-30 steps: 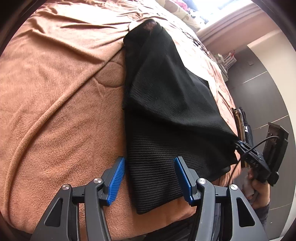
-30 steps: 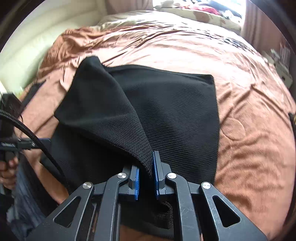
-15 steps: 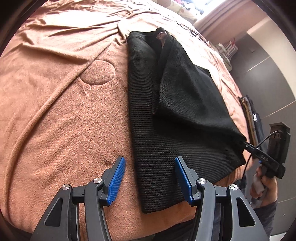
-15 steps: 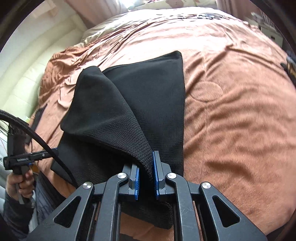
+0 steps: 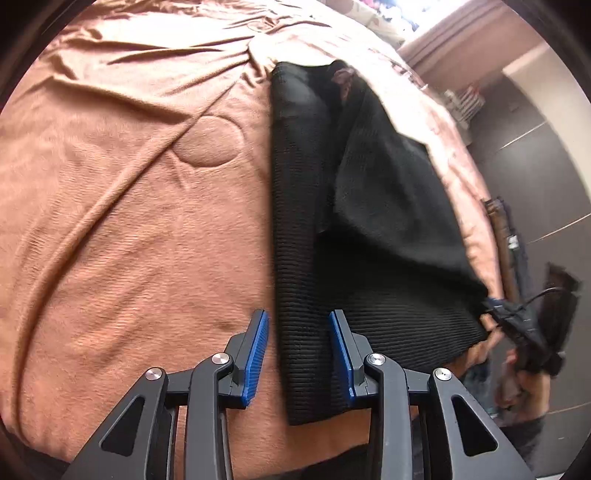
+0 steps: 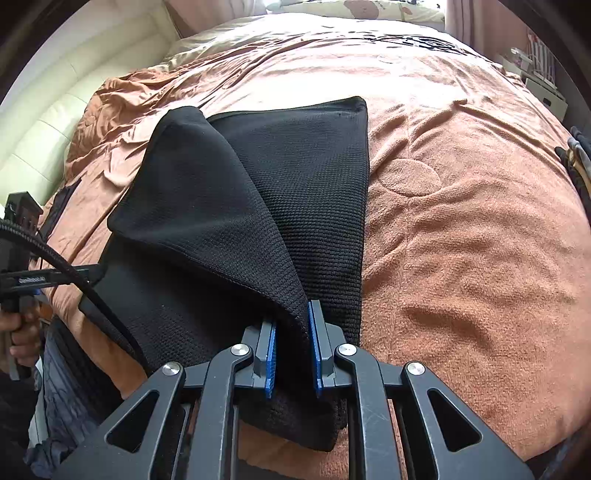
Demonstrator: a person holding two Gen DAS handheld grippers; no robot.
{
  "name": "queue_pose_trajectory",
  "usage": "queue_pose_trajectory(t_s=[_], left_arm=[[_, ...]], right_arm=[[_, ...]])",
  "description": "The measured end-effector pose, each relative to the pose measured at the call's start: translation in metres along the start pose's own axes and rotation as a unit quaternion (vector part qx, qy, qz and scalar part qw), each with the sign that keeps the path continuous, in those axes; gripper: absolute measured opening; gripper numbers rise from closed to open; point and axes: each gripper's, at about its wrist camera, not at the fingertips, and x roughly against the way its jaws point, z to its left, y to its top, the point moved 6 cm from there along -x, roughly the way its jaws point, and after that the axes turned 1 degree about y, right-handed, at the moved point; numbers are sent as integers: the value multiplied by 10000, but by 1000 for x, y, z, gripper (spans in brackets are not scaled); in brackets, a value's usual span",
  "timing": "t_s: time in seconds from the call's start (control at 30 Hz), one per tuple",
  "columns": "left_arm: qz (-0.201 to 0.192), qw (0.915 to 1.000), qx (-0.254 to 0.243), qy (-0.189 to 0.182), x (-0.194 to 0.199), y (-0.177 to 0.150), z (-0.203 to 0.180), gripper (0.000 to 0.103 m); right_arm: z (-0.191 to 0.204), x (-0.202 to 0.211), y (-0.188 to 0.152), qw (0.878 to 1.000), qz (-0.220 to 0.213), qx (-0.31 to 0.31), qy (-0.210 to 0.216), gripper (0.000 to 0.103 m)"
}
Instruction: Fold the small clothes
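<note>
We see the black knit garment [image 6: 314,192] lying on the brown blanket [image 6: 480,258], near the blanket's front edge, with a round embossed patch [image 6: 412,177] in the blanket just beside its long straight side. One layer of the garment lies flat. A second layer is raised off it as a loose flap [image 6: 207,206] that slopes from a rounded peak at the far end to a corner at the near end.

That near corner sits between the blue pads of the right gripper [image 6: 291,350]. The pads stand a little apart with the cloth draped in the gap, so we cannot tell whether they grip it firmly or loosely.

The left gripper [image 5: 297,354] hovers over the garment's near end with its tongs spread wide. One blue pad is over the blanket just beside the garment's straight edge, and the other is over the flat layer. Neither pad pinches cloth.

Beyond the blanket's far edge, from the right wrist view, we see a pale quilt [image 6: 332,29] and a cream padded headboard [image 6: 66,122].
</note>
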Motion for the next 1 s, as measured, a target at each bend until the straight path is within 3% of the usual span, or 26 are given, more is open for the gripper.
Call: queue_pose_trajectory(t_s=[0.2,0.27,0.33,0.53,0.67,0.87,1.0], left_arm=[[65,9994,-224,237,-8,-1,-7,35],[-6,9991,-248,347,-10,-3,-6,14],[-24,9994,-188,276,-9,-3,-3,9],[-60,9998,-94,158,-1,-3,10,8],[-46,10000,-6,23,1,-5,15,8],[-24,10000,-47,-62,2,-6,17,9],[9,9999,-40,-158,4,-4,19,9]], right_arm=[[-1,-7,5,10000,0,-79,-20,12],[-1,-7,6,10000,-2,-96,-15,12],[0,-8,6,9999,11,-121,-1,12],[4,-10,8,9999,64,-116,66,12],[3,-11,11,9998,69,-5,-190,12],[-7,3,14,9979,16,82,-637,25],[-14,18,12,9961,-7,-16,-886,25]])
